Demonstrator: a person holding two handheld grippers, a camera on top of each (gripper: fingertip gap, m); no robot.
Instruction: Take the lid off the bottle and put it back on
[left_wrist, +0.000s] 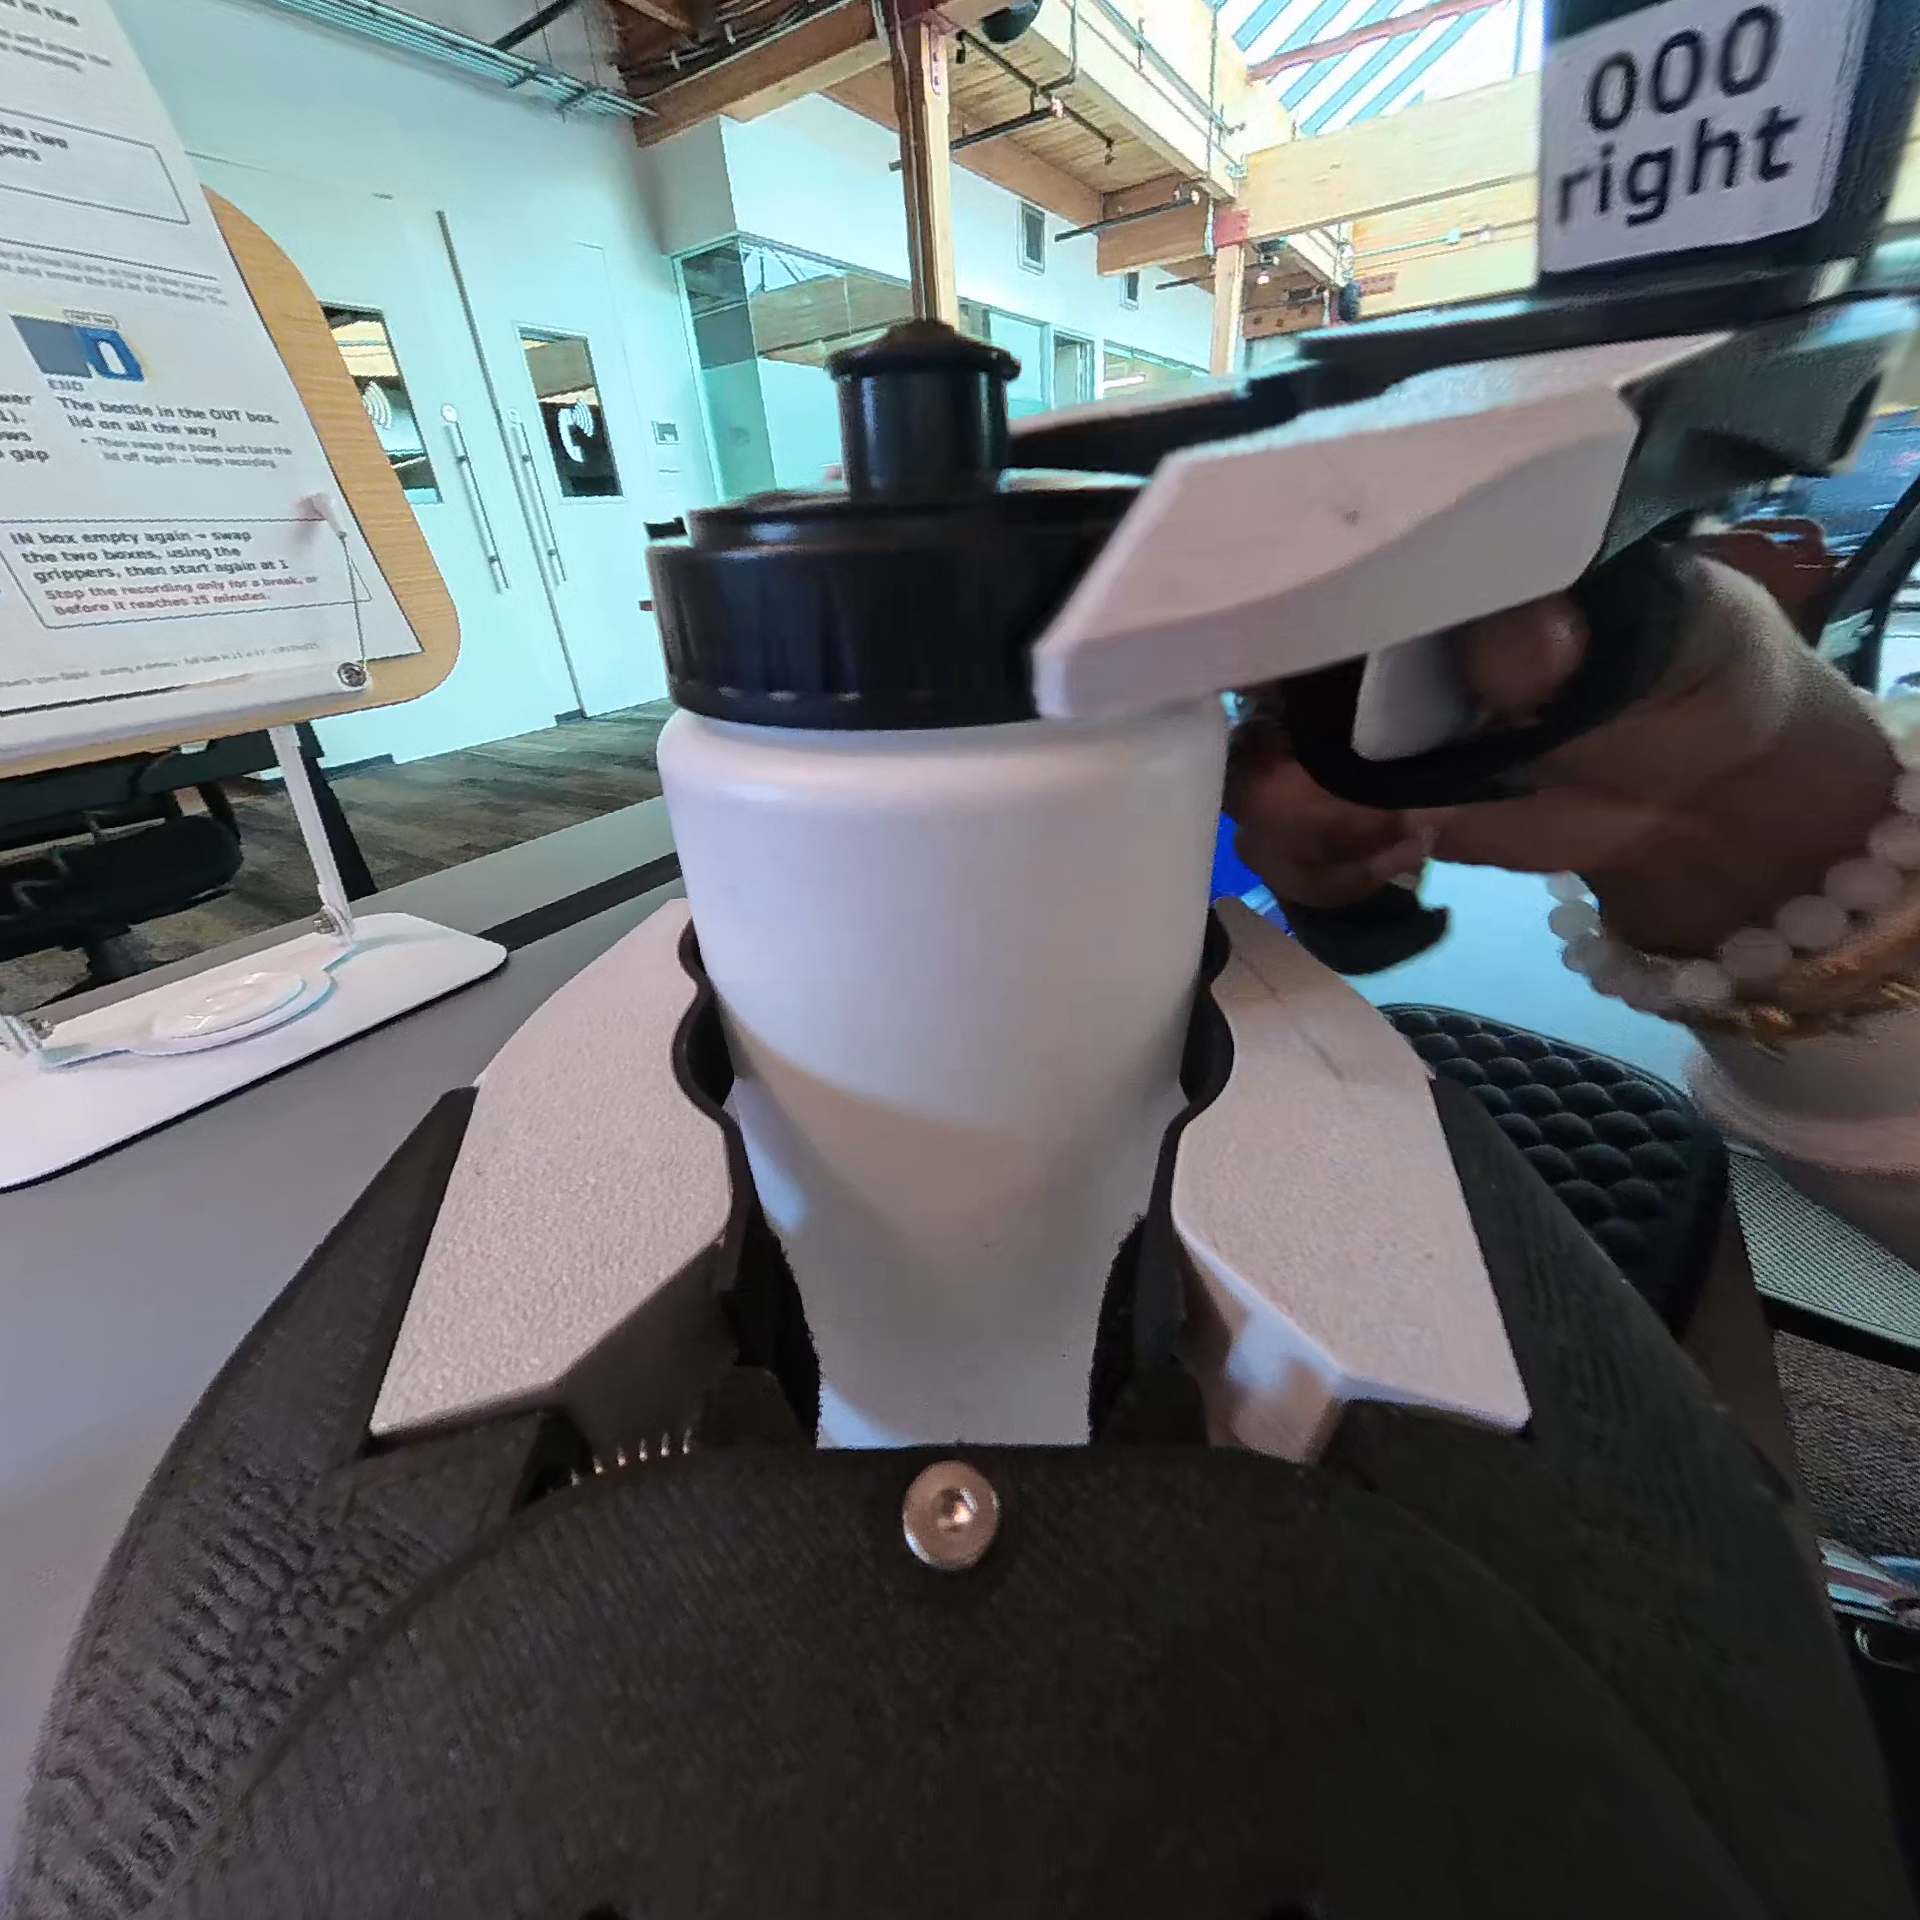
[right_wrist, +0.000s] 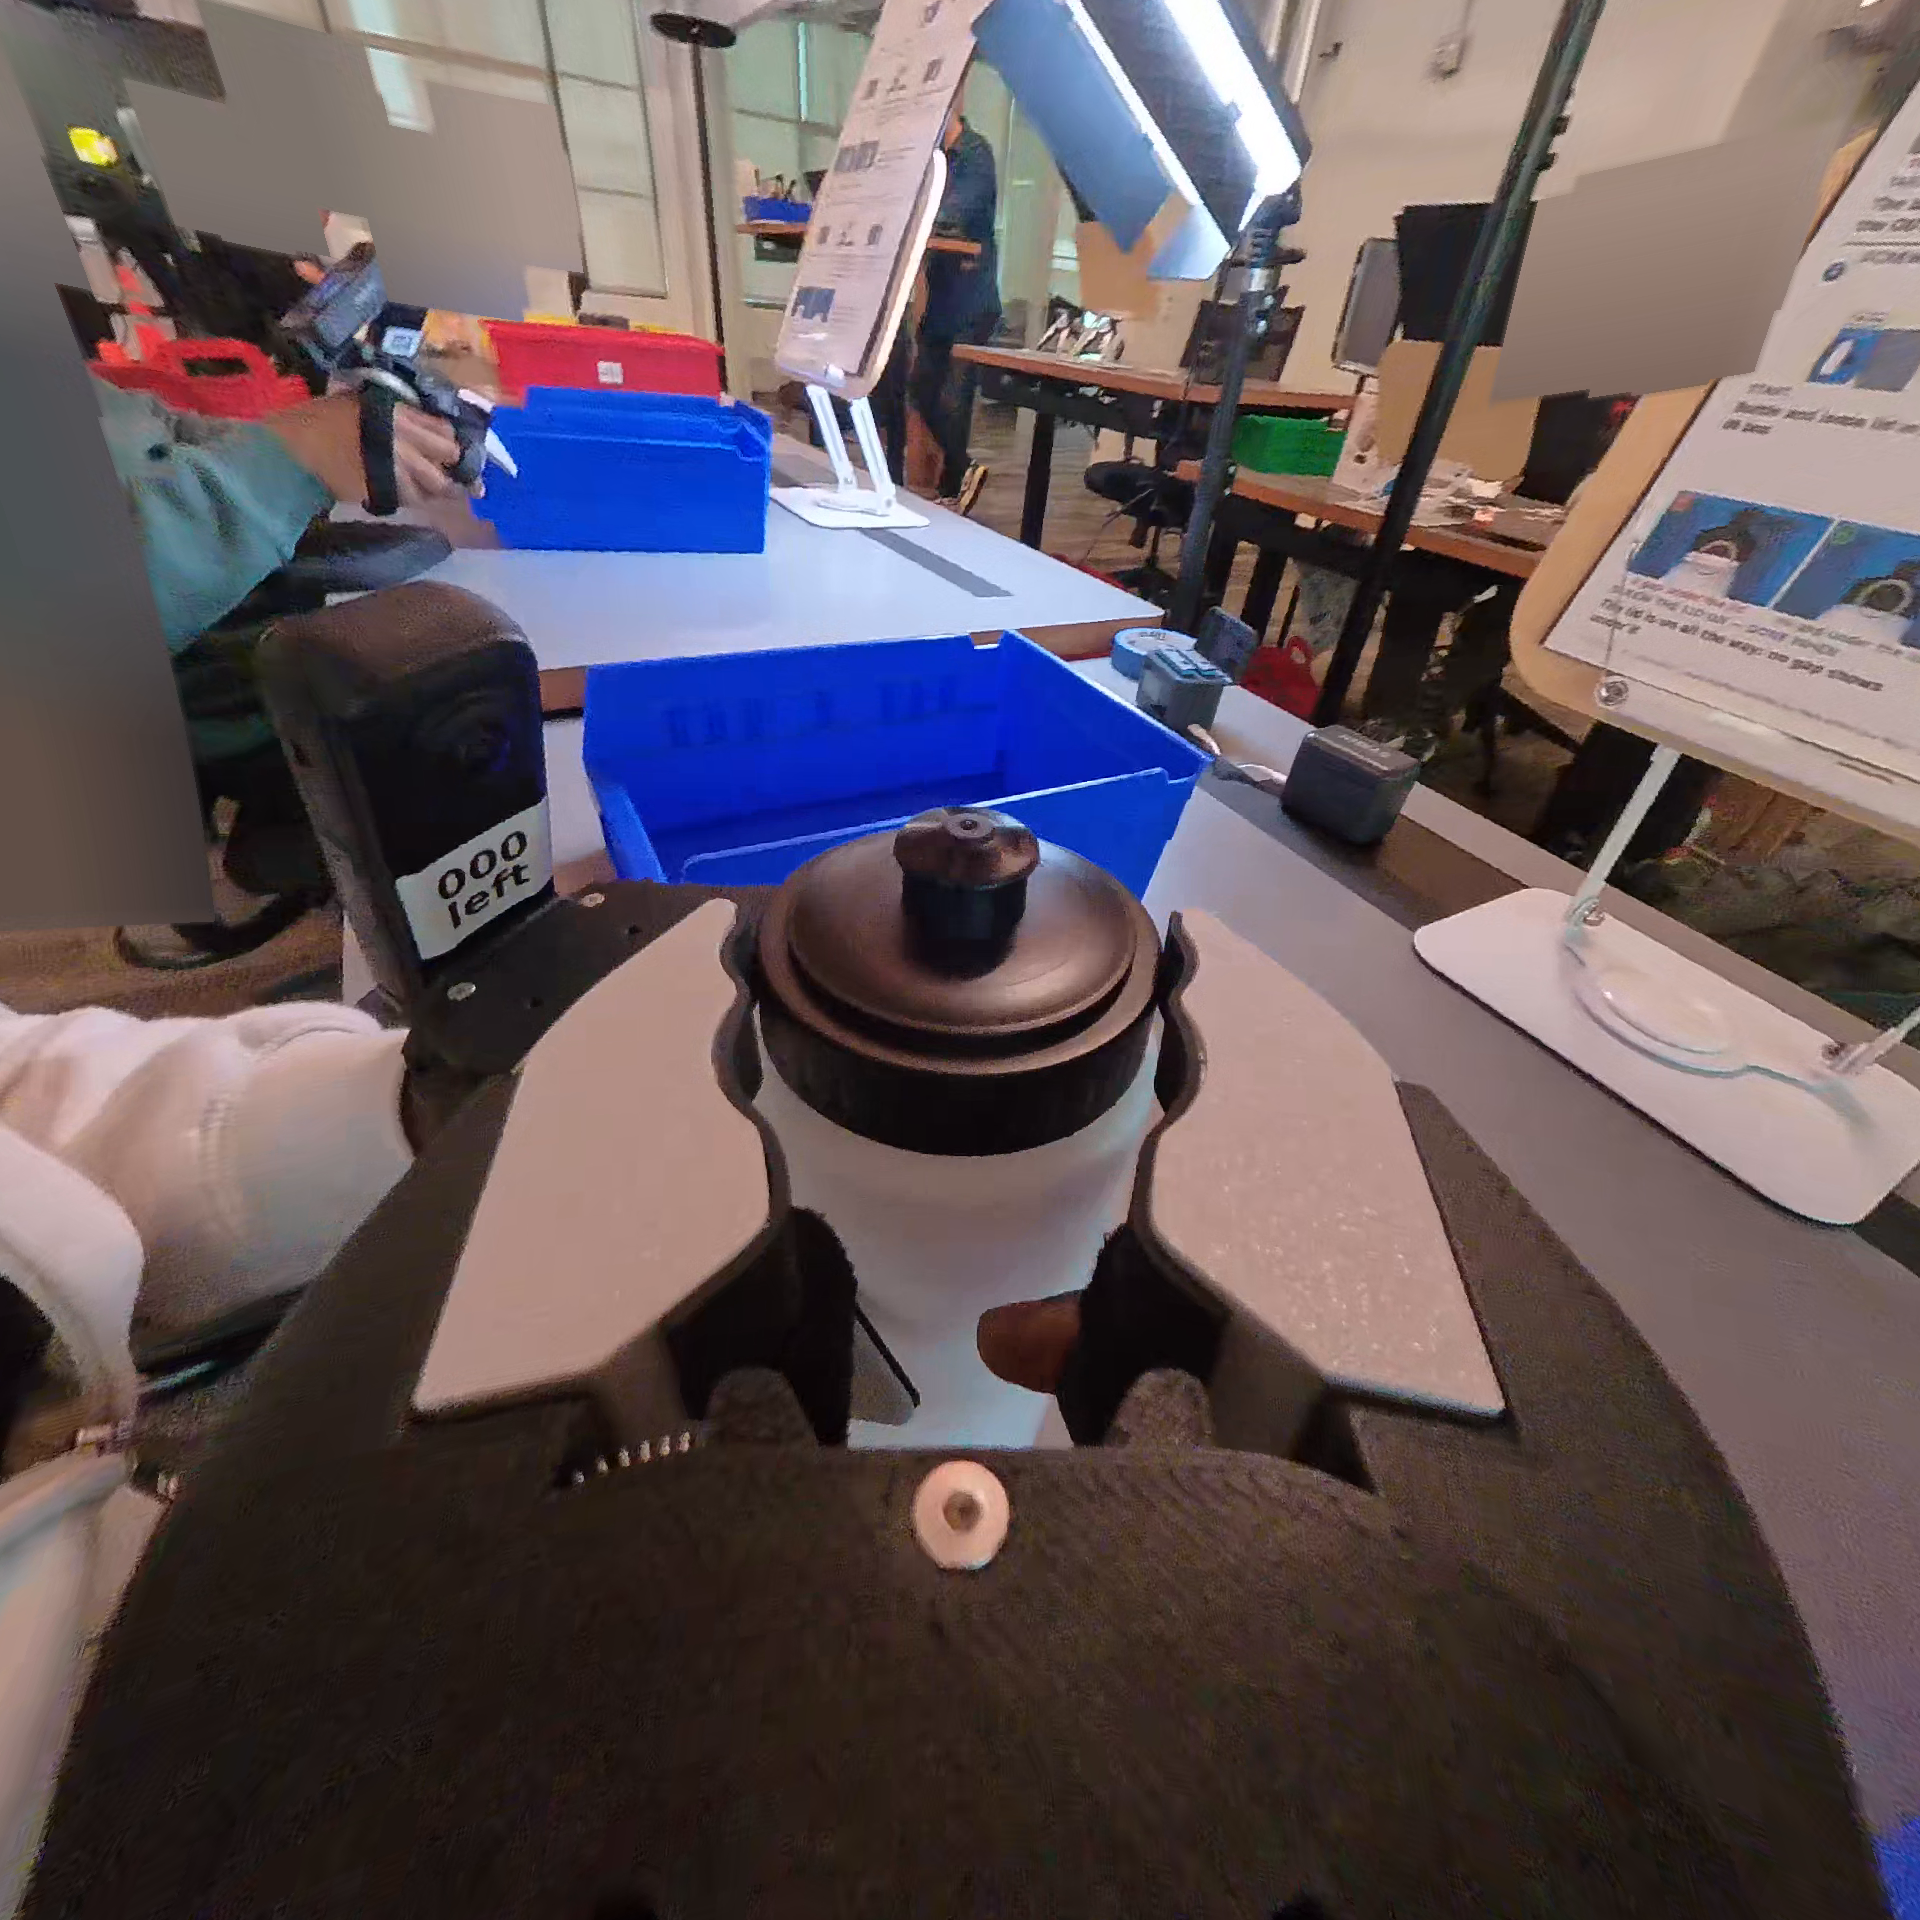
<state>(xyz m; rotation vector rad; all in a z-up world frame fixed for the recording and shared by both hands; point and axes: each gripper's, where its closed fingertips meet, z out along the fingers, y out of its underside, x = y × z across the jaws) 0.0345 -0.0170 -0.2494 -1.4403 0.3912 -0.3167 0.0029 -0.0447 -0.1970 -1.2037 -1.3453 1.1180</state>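
In the left wrist view, at the upper left of the frame, an instruction sheet stands on a clear stand over a white base plate on the grey table. In the centre, the left gripper is clenched on the white bottle: its two pale fingers press the narrow waist of the bottle from both sides. The bottle stands upright, and the black lid with its spout sits on top of it. At the upper right, the right gripper comes in from the side, with one pale finger lying against the edge of the lid.

In the right wrist view, at the left, the camera of the left gripper shows beside a white sleeve. In the centre, the right gripper grasps the lid, one finger on each side of its ribbed rim. Behind the lid stands an open blue box. At the right, a second instruction sheet stands on its white base.
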